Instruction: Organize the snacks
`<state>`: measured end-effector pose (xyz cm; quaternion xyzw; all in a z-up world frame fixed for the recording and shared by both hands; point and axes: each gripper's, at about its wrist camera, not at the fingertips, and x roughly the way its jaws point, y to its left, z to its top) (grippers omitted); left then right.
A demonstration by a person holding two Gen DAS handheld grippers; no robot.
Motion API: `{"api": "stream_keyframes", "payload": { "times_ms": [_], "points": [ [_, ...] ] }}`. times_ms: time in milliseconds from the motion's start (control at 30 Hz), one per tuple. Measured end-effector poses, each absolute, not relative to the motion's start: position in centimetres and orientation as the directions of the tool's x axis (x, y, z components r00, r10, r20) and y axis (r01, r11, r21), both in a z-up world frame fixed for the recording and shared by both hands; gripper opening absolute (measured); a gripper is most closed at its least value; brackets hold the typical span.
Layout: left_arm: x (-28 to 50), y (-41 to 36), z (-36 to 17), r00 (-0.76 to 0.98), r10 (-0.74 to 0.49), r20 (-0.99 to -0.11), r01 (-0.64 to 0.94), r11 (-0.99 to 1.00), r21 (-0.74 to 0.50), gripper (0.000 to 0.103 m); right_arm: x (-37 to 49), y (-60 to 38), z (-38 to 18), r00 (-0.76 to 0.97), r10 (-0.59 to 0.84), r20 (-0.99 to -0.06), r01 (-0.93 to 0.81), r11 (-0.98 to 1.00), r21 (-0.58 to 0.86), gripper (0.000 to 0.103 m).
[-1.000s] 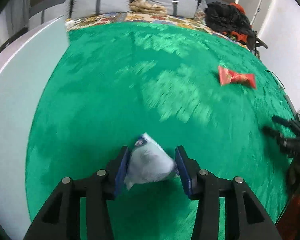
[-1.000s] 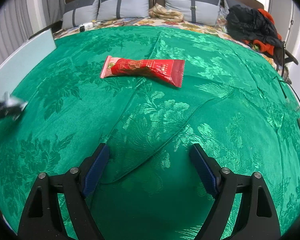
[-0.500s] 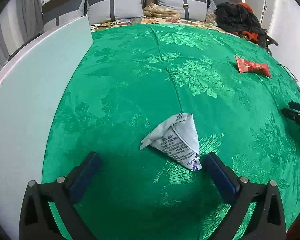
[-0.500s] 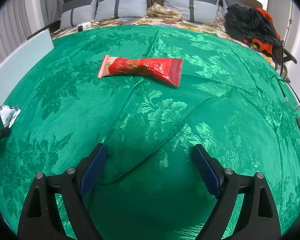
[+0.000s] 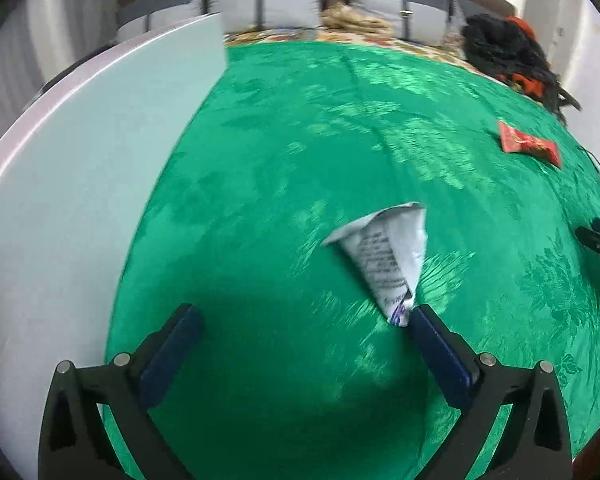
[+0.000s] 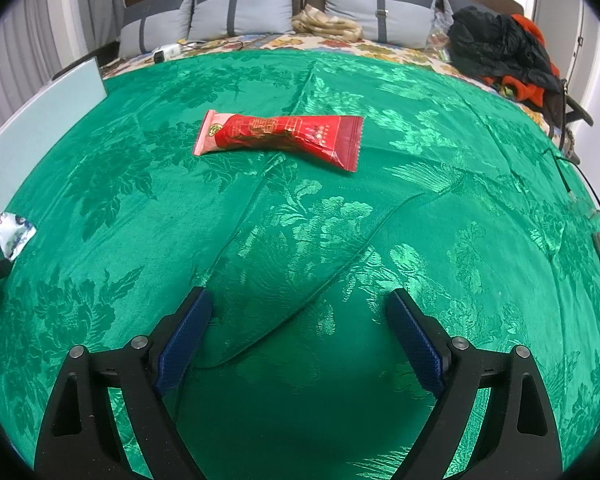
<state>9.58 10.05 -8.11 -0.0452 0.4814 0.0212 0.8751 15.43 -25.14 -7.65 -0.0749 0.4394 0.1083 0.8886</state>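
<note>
A white triangular snack packet (image 5: 388,256) with printed text lies on the green patterned cloth (image 5: 284,184). My left gripper (image 5: 304,320) stands open just behind it; the packet's lower tip rests beside the right finger, free of the pads. A long red snack bar wrapper (image 6: 278,138) lies flat further out on the cloth, seen small at the right in the left wrist view as the red wrapper (image 5: 530,148). My right gripper (image 6: 300,316) hangs open over bare cloth, well short of the red wrapper. The white packet (image 6: 14,232) shows at the right wrist view's left edge.
A pale flat board (image 5: 80,184) borders the cloth on the left. Grey pillows (image 6: 240,12), a folded beige cloth (image 6: 326,24) and a heap of black and orange clothes (image 6: 500,52) lie at the far end. A thin cable (image 6: 576,184) runs along the right edge.
The left gripper opened wide and let go of the white packet, which now lies on the cloth; the left view has drifted so the packet sits toward the right finger. The right gripper stayed put.
</note>
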Motion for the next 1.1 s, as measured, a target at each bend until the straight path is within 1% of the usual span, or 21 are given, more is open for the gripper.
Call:
{"api": "stream_keyframes", "payload": {
  "times_ms": [133, 367, 400, 433, 500, 600, 700, 767, 867, 900, 933, 967, 1000, 1033, 1067, 1100],
  "points": [
    [10.2, 9.0, -7.7, 0.544, -0.061, -0.837, -0.048, 0.994, -0.103, 0.103, 15.4, -25.1, -7.6, 0.59, 0.127, -0.797, -0.258, 0.965, -0.037, 0.092],
    [13.9, 6.8, -7.9, 0.557, -0.066, -0.828, -0.023, 0.995, -0.095, 0.102, 15.4, -25.1, -7.6, 0.589, 0.129, -0.798, -0.258, 0.966, -0.034, 0.092],
    [13.9, 6.8, -7.9, 0.563, -0.066, -0.824, -0.018, 0.996, -0.092, 0.099, 15.4, -25.1, -7.6, 0.589, 0.131, -0.798, -0.261, 0.965, -0.034, 0.093],
    [13.8, 6.8, -7.8, 0.57, -0.065, -0.819, -0.013, 0.996, -0.088, 0.093, 15.5, -25.0, -7.5, 0.577, 0.134, -0.806, -0.286, 0.957, -0.046, 0.092],
    [13.5, 6.9, -7.6, 0.584, -0.061, -0.809, -0.01, 0.997, -0.082, 0.085, 17.3, -24.4, -6.8, 0.479, 0.147, -0.865, -0.395, 0.916, -0.063, 0.091],
    [13.4, 6.9, -7.6, 0.593, -0.049, -0.804, -0.019, 0.997, -0.074, 0.078, 19.9, -23.3, -4.2, 0.491, 0.138, -0.86, -0.493, 0.858, -0.144, 0.091],
    [13.5, 6.8, -7.6, 0.593, -0.039, -0.804, -0.018, 0.998, -0.062, 0.078, 23.1, -20.7, -2.0, 0.514, 0.096, -0.852, -0.619, 0.73, -0.291, 0.091],
    [13.5, 6.8, -7.6, 0.591, -0.045, -0.805, -0.012, 0.998, -0.065, 0.079, 25.4, -19.0, -2.4, 0.473, 0.054, -0.879, -0.685, 0.651, -0.328, 0.089],
    [13.6, 6.5, -7.7, 0.583, -0.056, -0.81, 0.007, 0.998, -0.064, 0.086, 28.3, -17.2, -4.5, 0.419, -0.02, -0.908, -0.712, 0.613, -0.342, 0.088],
    [13.6, 6.5, -7.8, 0.58, -0.058, -0.812, 0.013, 0.998, -0.062, 0.088, 28.9, -17.0, -5.1, 0.396, -0.03, -0.918, -0.71, 0.624, -0.327, 0.085],
    [13.6, 6.4, -7.8, 0.578, -0.06, -0.814, 0.017, 0.998, -0.061, 0.089, 29.4, -17.0, -5.7, 0.371, -0.035, -0.928, -0.704, 0.642, -0.305, 0.066],
    [13.6, 6.4, -7.9, 0.577, -0.062, -0.814, 0.019, 0.998, -0.063, 0.09, 29.8, -17.2, -6.1, 0.333, -0.033, -0.942, -0.693, 0.669, -0.269, 0.05],
    [13.7, 6.4, -7.9, 0.576, -0.065, -0.815, 0.022, 0.998, -0.064, 0.091, 29.9, -17.4, -5.8, 0.3, 0.015, -0.954, -0.68, 0.705, -0.202, 0.026],
    [13.7, 6.3, -7.9, 0.575, -0.067, -0.816, 0.025, 0.998, -0.064, 0.092, 30.1, -17.6, -5.6, 0.277, 0.017, -0.961, -0.651, 0.739, -0.175, 0.016],
    [13.8, 6.2, -7.9, 0.572, -0.07, -0.817, 0.029, 0.997, -0.065, 0.093, 29.8, -18.1, -5.6, 0.26, -0.011, -0.966, -0.612, 0.771, -0.174, 0.016],
    [13.8, 6.2, -8.0, 0.57, -0.074, -0.819, 0.034, 0.997, -0.066, 0.095, 29.5, -18.5, -5.3, 0.243, -0.01, -0.97, -0.588, 0.794, -0.156, 0.016]
  ]
}}
